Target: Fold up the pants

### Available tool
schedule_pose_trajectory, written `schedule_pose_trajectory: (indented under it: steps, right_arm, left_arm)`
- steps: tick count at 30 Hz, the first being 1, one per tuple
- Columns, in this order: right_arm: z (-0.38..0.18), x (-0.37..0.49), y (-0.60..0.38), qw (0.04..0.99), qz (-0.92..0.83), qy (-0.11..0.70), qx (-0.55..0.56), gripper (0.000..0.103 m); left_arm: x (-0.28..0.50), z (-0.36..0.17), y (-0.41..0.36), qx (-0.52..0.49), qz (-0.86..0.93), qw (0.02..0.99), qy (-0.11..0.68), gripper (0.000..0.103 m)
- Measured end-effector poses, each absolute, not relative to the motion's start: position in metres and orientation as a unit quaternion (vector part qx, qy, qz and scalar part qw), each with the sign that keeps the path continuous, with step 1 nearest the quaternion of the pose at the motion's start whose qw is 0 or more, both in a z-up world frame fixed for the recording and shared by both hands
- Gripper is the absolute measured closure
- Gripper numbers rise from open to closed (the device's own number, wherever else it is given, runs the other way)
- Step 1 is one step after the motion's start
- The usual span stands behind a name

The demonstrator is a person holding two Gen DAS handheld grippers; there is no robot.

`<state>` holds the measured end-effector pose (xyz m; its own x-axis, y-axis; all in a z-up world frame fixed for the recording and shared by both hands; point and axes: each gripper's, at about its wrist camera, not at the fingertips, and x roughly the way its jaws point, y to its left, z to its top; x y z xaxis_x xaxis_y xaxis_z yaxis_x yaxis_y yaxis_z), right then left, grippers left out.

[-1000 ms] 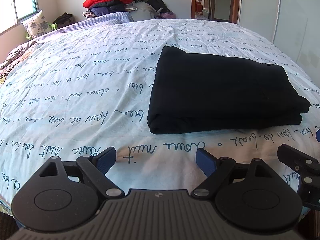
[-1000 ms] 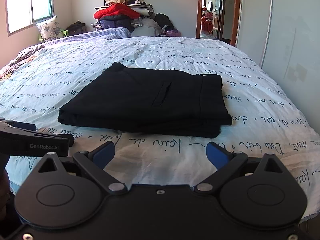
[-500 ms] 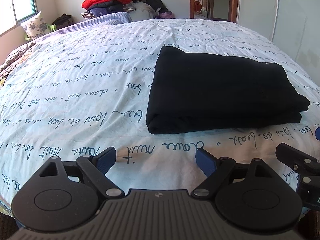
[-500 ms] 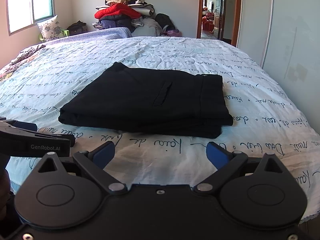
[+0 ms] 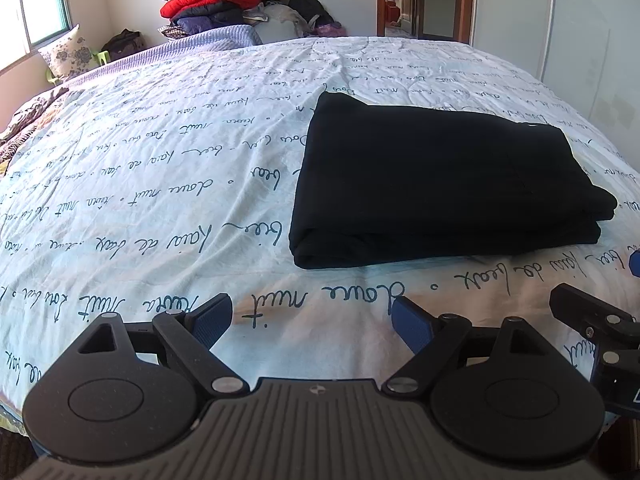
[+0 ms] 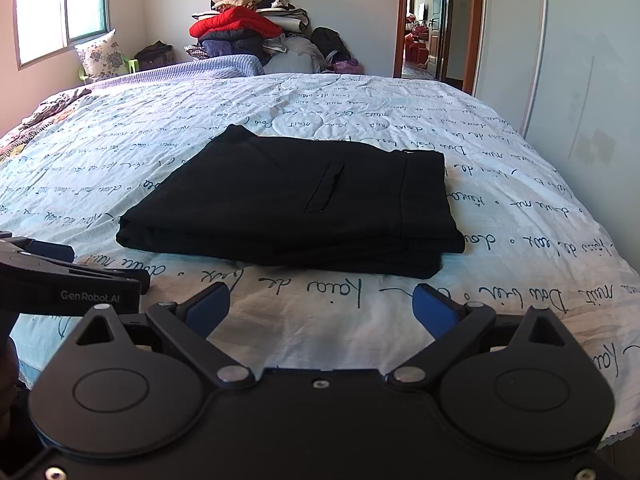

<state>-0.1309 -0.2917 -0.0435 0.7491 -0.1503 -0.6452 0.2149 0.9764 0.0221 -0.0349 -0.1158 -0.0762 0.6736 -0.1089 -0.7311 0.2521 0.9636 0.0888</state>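
Bed (image 5: 160, 184) edges cut off by frame

Folded pants (image 6: 296, 200) lie flat on the bed (image 6: 520, 208), near its front edge and a bit right of the middle, with open bedspread to the left and far side. Both grippers hang over the near edge, short of the pants and not touching them: left gripper (image 5: 312, 320) toward the pants' near left corner, right gripper (image 6: 320, 312) just right of it, both with jaws spread and nothing between. Far off, a pile of clothes (image 6: 248, 28) stands behind the bed, a pillow (image 6: 100, 54) far left under the window (image 6: 60, 4), a doorway (image 6: 436, 20) far right, a wardrobe door (image 6: 580, 80) along the right side.
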Motion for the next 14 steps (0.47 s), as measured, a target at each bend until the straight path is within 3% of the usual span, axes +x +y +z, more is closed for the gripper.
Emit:
schedule_pose_trajectory:
  steps: [14]
  right_arm:
    - [-0.0428,-0.1307,-0.2935,0.934,-0.098,0.342,0.046,0.004]
  left_arm:
    - [-0.0390,-0.0744,-0.1194,0.112,-0.092,0.917,0.371,0.014]
